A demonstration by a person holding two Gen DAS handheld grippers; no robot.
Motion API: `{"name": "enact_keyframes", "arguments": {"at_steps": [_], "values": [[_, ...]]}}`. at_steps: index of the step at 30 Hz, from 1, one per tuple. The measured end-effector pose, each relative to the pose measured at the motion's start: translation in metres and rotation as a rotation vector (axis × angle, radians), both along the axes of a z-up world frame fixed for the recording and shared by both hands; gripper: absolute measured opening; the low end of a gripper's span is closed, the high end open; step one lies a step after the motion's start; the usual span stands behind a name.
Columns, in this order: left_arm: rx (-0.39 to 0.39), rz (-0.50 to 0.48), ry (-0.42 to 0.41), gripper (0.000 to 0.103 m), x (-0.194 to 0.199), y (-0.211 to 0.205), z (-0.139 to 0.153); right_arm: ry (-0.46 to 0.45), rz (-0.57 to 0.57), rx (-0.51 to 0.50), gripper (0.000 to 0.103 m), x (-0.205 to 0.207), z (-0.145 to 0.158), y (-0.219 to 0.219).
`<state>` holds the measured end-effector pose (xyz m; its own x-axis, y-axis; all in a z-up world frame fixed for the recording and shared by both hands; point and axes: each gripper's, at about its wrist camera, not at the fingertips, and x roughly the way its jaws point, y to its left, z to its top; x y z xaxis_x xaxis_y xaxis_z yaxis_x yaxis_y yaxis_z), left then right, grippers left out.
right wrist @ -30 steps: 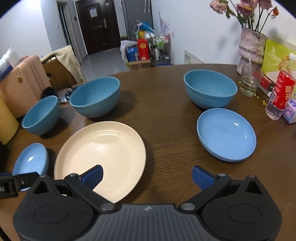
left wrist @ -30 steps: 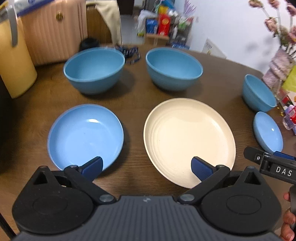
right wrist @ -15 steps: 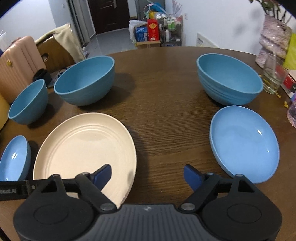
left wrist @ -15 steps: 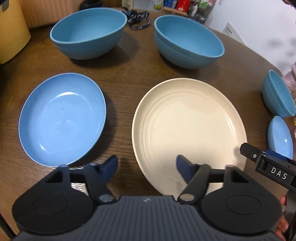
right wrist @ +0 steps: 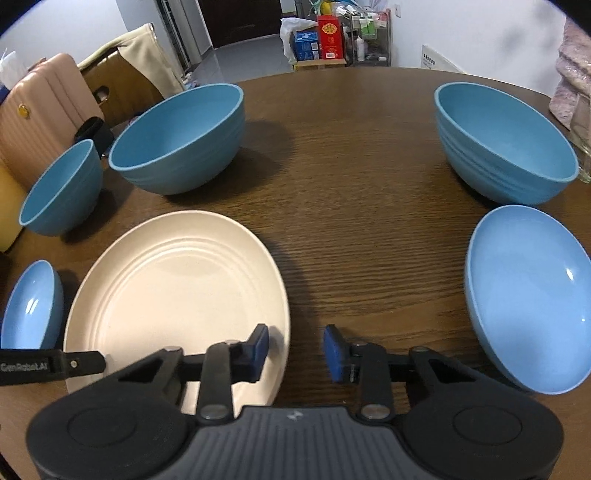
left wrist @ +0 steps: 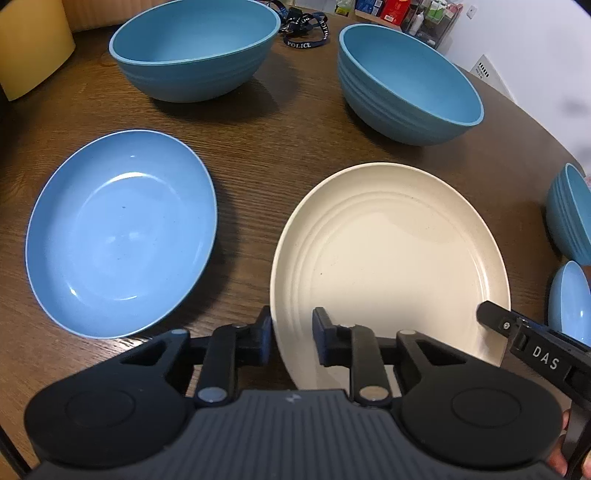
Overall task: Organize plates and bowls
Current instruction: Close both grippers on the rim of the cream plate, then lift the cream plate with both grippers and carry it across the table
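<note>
Closest to the left wrist camera, the left gripper (left wrist: pixel 291 341) straddles the near left rim of a cream plate (left wrist: pixel 391 266), 1 finger outside the rim and 1 over the plate's surface. The fingers are partly closed with a gap between them, and I cannot tell whether they touch the rim. The tip of the other gripper, lettered "DAS", shows at the plate's right edge.

In the right wrist view, the right gripper (right wrist: pixel 297 352) sits at the near right rim of the same cream plate (right wrist: pixel 173 295). Its left finger is over the plate, its right finger is over bare brown wooden table (right wrist: pixel 354 206), and the fingers stand apart, gripping nothing.

Just left of the cream plate in the left wrist view lies a light blue shallow plate (left wrist: pixel 118 236), flat on the table and apart from the cream one. At the right edge of that view are a small light blue dish (left wrist: pixel 569 302) and, behind it, a small blue bowl (left wrist: pixel 570 214).

Farther back stand 2 large blue bowls, upright and well apart: the left large bowl (left wrist: pixel 195 48) and the right large bowl (left wrist: pixel 406 81). Behind them lies a dark lanyard (left wrist: pixel 306 33) printed "POLICE". A yellow container (left wrist: pixel 29 40) stands at the far left corner.
</note>
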<state>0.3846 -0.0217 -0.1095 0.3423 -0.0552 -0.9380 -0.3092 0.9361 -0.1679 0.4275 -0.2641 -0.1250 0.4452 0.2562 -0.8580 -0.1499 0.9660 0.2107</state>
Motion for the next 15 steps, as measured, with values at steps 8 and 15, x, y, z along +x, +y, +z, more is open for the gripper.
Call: {"name": "enact_keyframes", "arguments": {"at_steps": [8,15], "values": [[0.026,-0.02,-0.017,0.023,-0.003,-0.006,0.001,-0.031,-0.001,0.012,0.011,-0.004,0.004,0.002],[0.043,-0.042,-0.055,0.023,-0.011,-0.004,0.008,-0.078,0.009,0.027,0.009,-0.017,0.015,-0.004]]}}
